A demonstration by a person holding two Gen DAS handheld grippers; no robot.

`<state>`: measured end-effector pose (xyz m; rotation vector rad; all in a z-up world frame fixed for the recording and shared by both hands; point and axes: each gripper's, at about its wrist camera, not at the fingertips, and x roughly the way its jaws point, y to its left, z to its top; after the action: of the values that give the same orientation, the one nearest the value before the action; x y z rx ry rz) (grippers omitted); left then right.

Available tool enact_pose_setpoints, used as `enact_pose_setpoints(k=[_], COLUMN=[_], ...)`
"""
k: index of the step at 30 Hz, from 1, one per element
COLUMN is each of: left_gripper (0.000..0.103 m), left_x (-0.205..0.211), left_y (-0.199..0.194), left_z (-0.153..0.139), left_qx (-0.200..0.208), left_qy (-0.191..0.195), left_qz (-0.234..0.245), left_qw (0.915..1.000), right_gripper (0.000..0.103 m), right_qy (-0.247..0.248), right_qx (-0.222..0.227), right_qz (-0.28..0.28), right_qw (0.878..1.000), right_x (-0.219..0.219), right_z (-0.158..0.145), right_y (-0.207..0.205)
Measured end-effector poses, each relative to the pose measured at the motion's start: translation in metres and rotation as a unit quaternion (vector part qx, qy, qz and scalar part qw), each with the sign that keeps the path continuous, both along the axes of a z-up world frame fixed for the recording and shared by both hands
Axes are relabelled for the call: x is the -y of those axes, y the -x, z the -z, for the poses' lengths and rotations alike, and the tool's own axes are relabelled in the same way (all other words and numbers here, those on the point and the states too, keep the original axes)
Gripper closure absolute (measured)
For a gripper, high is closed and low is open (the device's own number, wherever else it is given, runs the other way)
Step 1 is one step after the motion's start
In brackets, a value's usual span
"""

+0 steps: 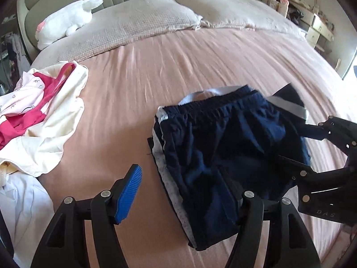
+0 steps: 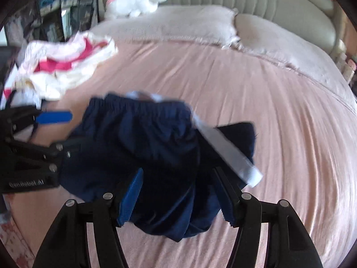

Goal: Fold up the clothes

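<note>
Lying crumpled on the pink bed sheet (image 1: pixel 156 71), waistband toward the pillows (image 1: pixel 142 20): navy shorts (image 1: pixel 218 138) with white side stripes. Hovering over their near edge, left claw (image 1: pixel 185 192) standing open, one blue pad over bare sheet, the other over the fabric; right claw (image 2: pixel 178 192) likewise parted, straddling dark cloth, pads apparently not pressing. Sitting well apart at the bed's left side: a pile of pink and cream clothes (image 1: pixel 40 116).

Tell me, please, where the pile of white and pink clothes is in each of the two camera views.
Left wrist view: the pile of white and pink clothes lies at the left edge, left of the navy shorts.
Right wrist view: the pile lies upper left, beyond the shorts.
Shared landmark: the white plush toy by the headboard.
</note>
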<state>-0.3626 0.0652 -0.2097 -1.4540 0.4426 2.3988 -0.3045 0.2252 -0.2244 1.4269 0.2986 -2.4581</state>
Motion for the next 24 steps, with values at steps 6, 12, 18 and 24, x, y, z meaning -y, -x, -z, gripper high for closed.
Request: enact_pose_setpoints(k=[6,12,18,24], left_gripper=[0.037,0.037,0.035,0.035], left_x=[0.014,-0.014,0.030,0.016], left_y=[-0.007,-0.013,-0.009,-0.013], left_z=[-0.019,-0.003,-0.017,-0.014], left_qx=[-0.026,-0.020,-0.008,0.006], left_qy=[-0.035,0.012,-0.015,-0.026], left_qz=[-0.008,0.040,-0.048,-0.013], left_qw=[0.9990,0.9989,0.9987,0.9996], right_gripper=[0.033,0.033,0.027,0.026], right_qy=[-0.024,0.032,0.020,0.032], right_qx=[-0.053,-0.021,0.033,-0.009], right_qz=[0.067,0.037,0.099,0.092], right_qw=[0.996,0.999,0.994,0.995], right_x=[-0.029,-0.015,-0.036,-0.026], right_z=[-0.030,-0.010,-0.004,-0.014], right_y=[-0.002,0.000,-0.002,-0.016])
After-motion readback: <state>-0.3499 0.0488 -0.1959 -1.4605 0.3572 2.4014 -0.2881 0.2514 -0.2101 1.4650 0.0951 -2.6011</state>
